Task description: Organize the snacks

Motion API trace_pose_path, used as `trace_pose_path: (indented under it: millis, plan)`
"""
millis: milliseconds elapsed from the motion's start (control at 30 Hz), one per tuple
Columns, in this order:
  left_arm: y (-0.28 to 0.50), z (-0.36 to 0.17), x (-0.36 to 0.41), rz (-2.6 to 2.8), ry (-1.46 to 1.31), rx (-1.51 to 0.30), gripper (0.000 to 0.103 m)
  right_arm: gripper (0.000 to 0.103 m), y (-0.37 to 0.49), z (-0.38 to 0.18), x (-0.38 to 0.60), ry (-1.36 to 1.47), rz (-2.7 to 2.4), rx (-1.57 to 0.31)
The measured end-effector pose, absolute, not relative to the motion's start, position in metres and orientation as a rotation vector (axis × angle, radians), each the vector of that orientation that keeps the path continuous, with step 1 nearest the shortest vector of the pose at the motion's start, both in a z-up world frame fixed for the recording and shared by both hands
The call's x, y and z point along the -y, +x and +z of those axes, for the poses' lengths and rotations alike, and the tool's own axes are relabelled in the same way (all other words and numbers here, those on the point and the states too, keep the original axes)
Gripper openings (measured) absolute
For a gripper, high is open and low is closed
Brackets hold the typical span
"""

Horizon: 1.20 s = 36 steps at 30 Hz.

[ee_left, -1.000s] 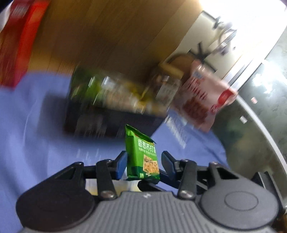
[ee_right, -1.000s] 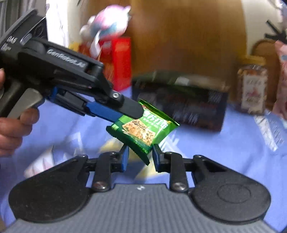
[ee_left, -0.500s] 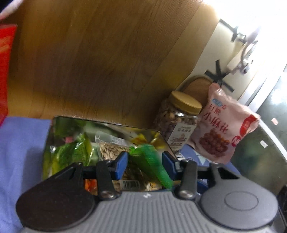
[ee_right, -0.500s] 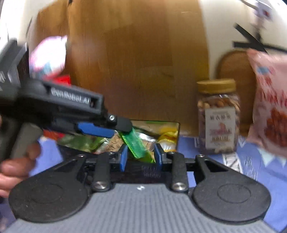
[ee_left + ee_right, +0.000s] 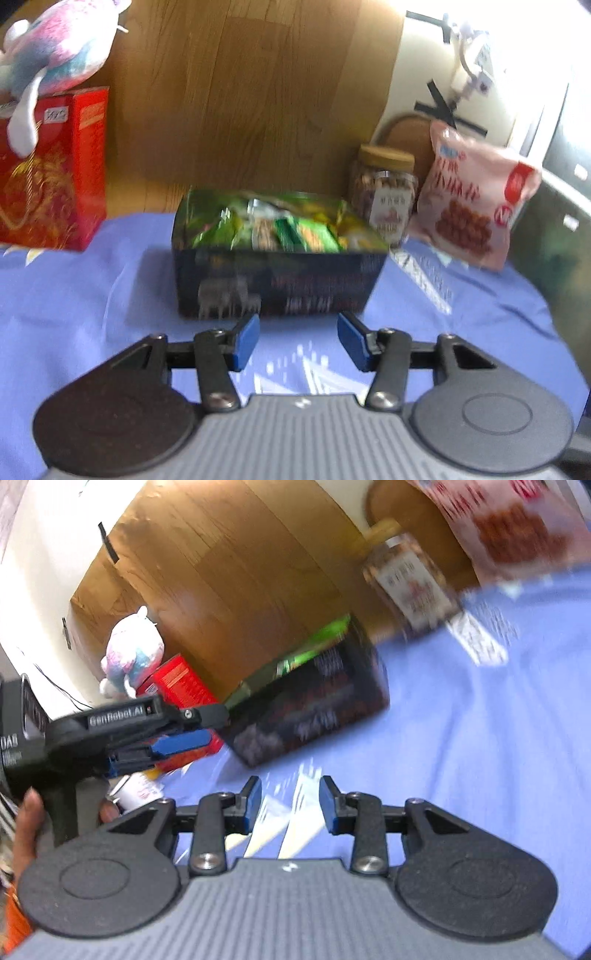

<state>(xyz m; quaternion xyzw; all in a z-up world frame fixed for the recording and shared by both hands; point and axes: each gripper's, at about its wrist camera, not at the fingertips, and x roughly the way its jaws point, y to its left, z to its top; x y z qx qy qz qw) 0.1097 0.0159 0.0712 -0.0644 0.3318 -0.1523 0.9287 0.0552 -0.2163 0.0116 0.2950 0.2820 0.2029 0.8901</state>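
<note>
1. Dark snack box (image 5: 280, 280) sits on the blue-covered tabletop (image 5: 74, 295), open top full of green packets (image 5: 306, 236); its long axis runs across my left view.
2. Left claw (image 5: 298, 341): fingers apart, empty, box dead ahead and near.
3. Right claw (image 5: 290, 805): fingers apart, empty; box lies ahead-left, farther off.
4. Judgement: left hand is better placed for whatever goes to the box next.
5. Jar (image 5: 386, 192) and pink bag (image 5: 476, 199) stand right of the box.
</note>
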Motion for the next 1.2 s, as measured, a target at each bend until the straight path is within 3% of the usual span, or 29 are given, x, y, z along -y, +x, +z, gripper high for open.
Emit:
trace_pose_path:
  millis: [300,433,733,800,867,967,1200]
  plan:
    - [0.066,0.054,-0.019,-0.190,-0.056,-0.695,0.055,0.039,0.019,0.014,0.218,0.666,0.440,-0.590]
    - [0.056,0.053,-0.019,-0.138,0.011,-0.668,0.058,0.047,0.010,0.019,0.217,0.664,0.451,-0.565]
    - [0.051,0.048,-0.026,-0.069,0.067,-0.668,0.063,0.048,0.002,0.024,0.207,0.627,0.463,-0.551]
    - [0.051,0.047,-0.028,-0.059,0.074,-0.668,0.068,0.048,0.002,0.024,0.206,0.622,0.461,-0.549]
    - [0.051,0.047,-0.030,-0.048,0.077,-0.658,0.091,0.054,0.002,0.025,0.206,0.622,0.459,-0.546]
    - [0.048,0.049,-0.029,-0.018,0.109,-0.636,0.101,0.055,0.001,0.026,0.205,0.618,0.449,-0.540]
    - [0.048,0.049,-0.030,0.045,0.149,-0.639,0.103,0.062,0.001,0.027,0.204,0.625,0.436,-0.541]
